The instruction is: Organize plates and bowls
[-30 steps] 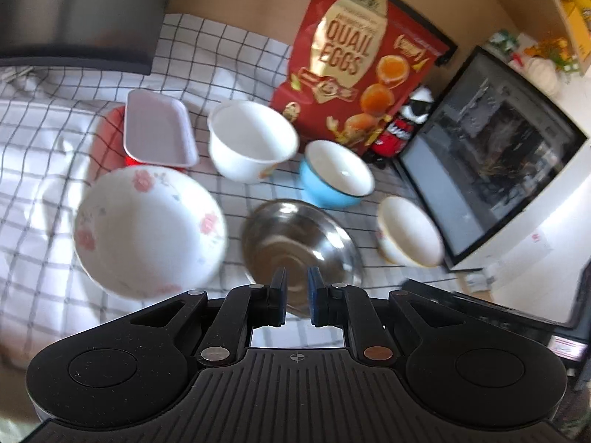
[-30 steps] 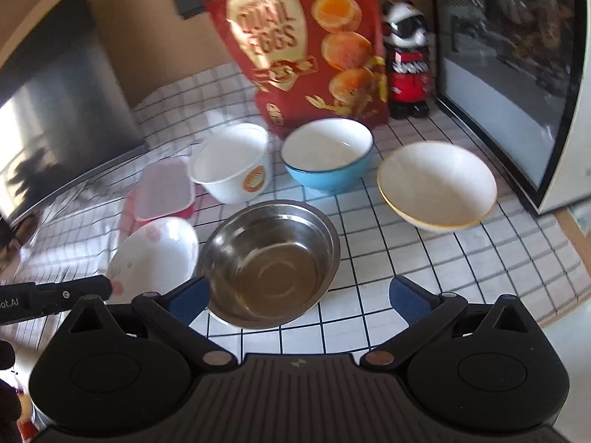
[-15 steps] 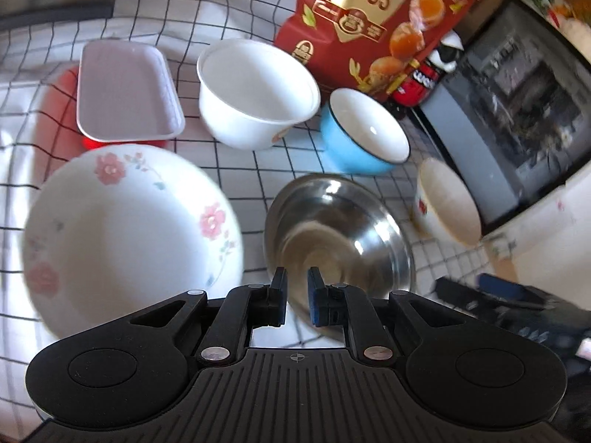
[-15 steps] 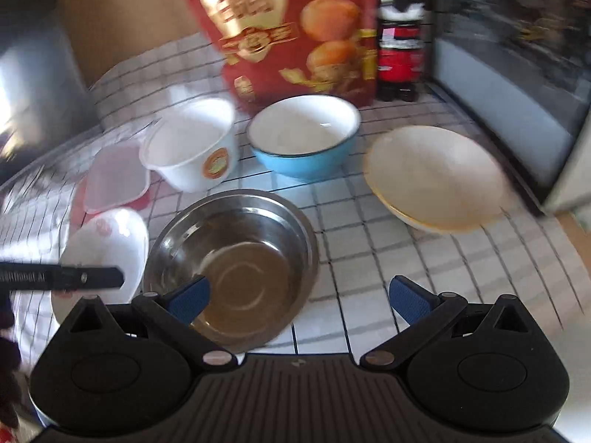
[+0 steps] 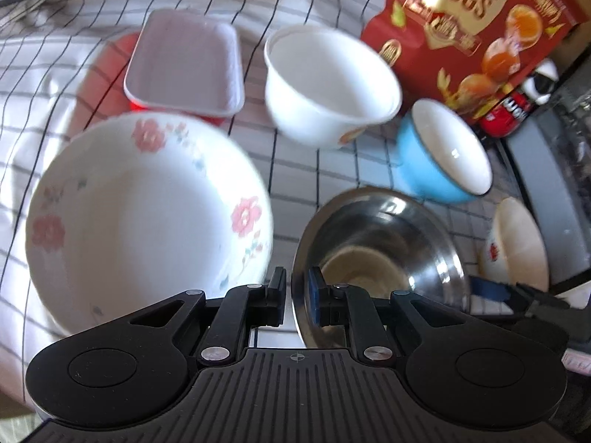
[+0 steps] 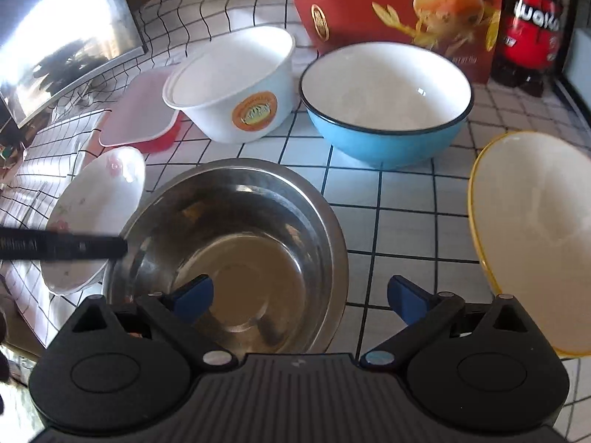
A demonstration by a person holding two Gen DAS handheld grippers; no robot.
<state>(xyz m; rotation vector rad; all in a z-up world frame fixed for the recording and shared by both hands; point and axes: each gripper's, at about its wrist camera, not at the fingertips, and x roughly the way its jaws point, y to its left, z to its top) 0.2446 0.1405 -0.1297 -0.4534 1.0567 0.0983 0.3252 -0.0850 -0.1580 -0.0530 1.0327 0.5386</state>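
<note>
Nothing has been stacked or nested yet, as far as can be judged: every dish is seen standing on its own on the checked tablecloth point(image 6: 399, 199), so the whole sorting is left.

The steel bowl point(image 6: 236, 243) sits nearest the front edge, empty. The left gripper point(image 5: 297, 297) is set at its left rim with the jaws drawn almost together; the rim appears to lie in the narrow gap, but whether the pads press on it cannot be told. The right gripper point(image 6: 300, 297) hangs over the same bowl's right side, its jaws wide though just narrowed a little, with nothing pinched between them.

Just beside the steel bowl on the left lies the flowered plate point(image 5: 147, 221). Behind it, toward the back edge, a pale rectangular tray point(image 5: 184, 66) rests on something red. The white paper bowl point(image 6: 236, 85) and the blue enamel bowl point(image 6: 384, 99) stand side by side behind the steel bowl. The yellow-rimmed bowl point(image 6: 532, 236) lies at the right edge.

Behind the row, a quail-egg bag point(image 5: 476, 26) and a red canister point(image 6: 532, 33) are propped.
</note>
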